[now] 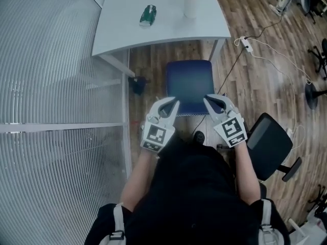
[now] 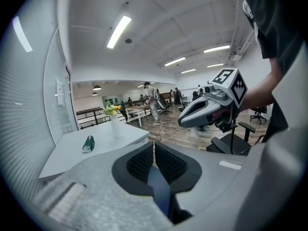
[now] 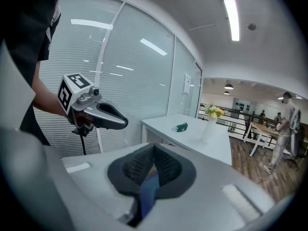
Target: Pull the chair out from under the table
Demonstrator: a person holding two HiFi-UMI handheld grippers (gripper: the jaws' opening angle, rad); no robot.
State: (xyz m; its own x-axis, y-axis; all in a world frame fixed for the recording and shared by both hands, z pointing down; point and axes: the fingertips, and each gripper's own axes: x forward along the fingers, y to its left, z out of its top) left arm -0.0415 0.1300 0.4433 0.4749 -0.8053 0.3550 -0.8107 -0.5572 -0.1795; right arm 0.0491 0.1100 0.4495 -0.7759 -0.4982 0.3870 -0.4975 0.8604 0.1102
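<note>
Standing beside this person, I see the blue chair [image 1: 189,80] on the wooden floor directly in front of them. Its far edge is close to the white table [image 1: 153,37] and its near edge is at the tips of both grippers. The left gripper [image 1: 175,103] and the right gripper [image 1: 207,99] are each over one near corner of it. In both gripper views the black pads [image 2: 142,163] are pressed together, and only a thin strip of blue appears in the slot behind them. I cannot tell if this strip is an edge of the chair that is pinched, or only the chair seen below through the slot.

This is, in my opinion, the first danger: if the jaws hold nothing, or only a thin edge, a pull backward will slip off. An unequal hold could turn the chair against the table leg [image 1: 216,49], and the tall, narrow vase with yellow flowers [image 1: 190,5] on the table could fall. Behind there is little space: the person's body is close, and a black office chair [image 1: 268,144] stands just at the right. A power strip [image 1: 247,45] with its cables lies on the floor near, where a chair foot could catch.
</note>
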